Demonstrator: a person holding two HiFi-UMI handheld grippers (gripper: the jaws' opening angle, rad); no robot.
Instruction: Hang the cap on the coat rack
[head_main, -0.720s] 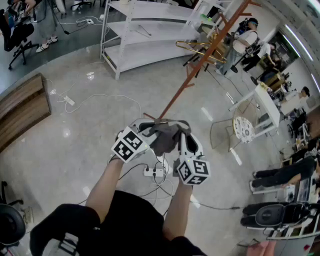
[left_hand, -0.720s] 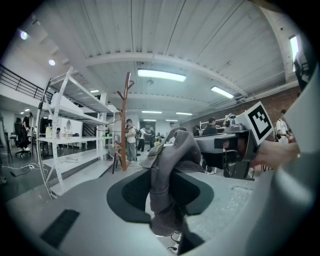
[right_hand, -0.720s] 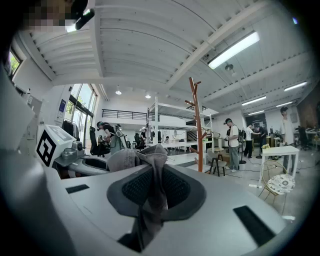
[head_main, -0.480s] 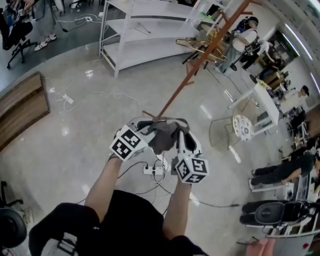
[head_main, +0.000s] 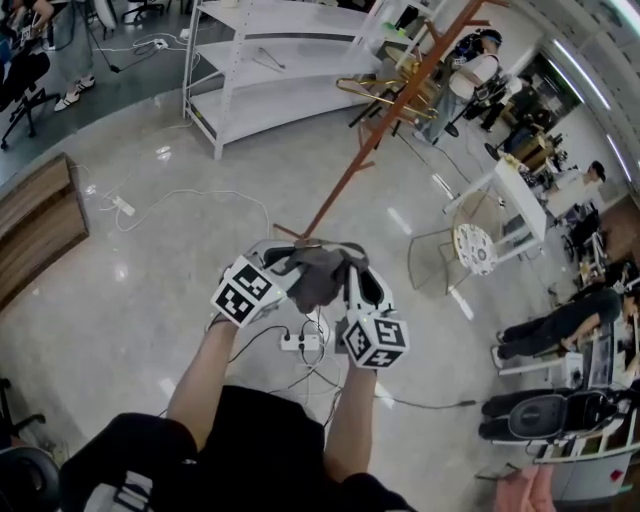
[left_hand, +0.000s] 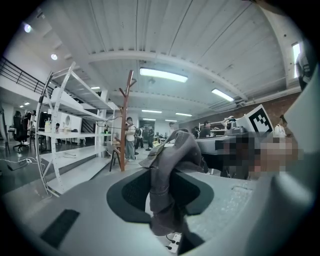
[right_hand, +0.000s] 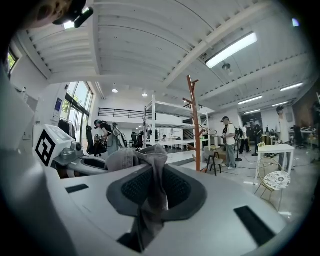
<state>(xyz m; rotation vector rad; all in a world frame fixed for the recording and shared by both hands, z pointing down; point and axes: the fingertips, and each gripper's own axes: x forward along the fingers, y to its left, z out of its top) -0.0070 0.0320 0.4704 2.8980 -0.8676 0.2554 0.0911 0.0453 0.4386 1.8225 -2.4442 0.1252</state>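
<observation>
A grey cap (head_main: 318, 276) hangs between both grippers at chest height in the head view. My left gripper (head_main: 285, 270) is shut on one side of the cap (left_hand: 170, 175), whose cloth is pinched between its pads. My right gripper (head_main: 350, 280) is shut on the other side of the cap (right_hand: 152, 190), folded cloth rising from its jaws. The brown wooden coat rack (head_main: 385, 125) stands a few steps ahead on the shiny floor, its pole slanting up to the top right. It also shows upright in the left gripper view as the coat rack (left_hand: 125, 117) and in the right gripper view as the coat rack (right_hand: 195, 125).
White metal shelving (head_main: 270, 70) stands behind the rack. A power strip with cables (head_main: 300, 342) lies on the floor below my hands. A wire chair with a patterned seat (head_main: 470, 250) and a white table (head_main: 520, 200) are at the right. A wooden bench (head_main: 40, 230) is left. People stand farther back.
The grippers and cap drifted slightly left and down in the head view as the view shifted toward the rack. Both grips on the cap are unchanged.
</observation>
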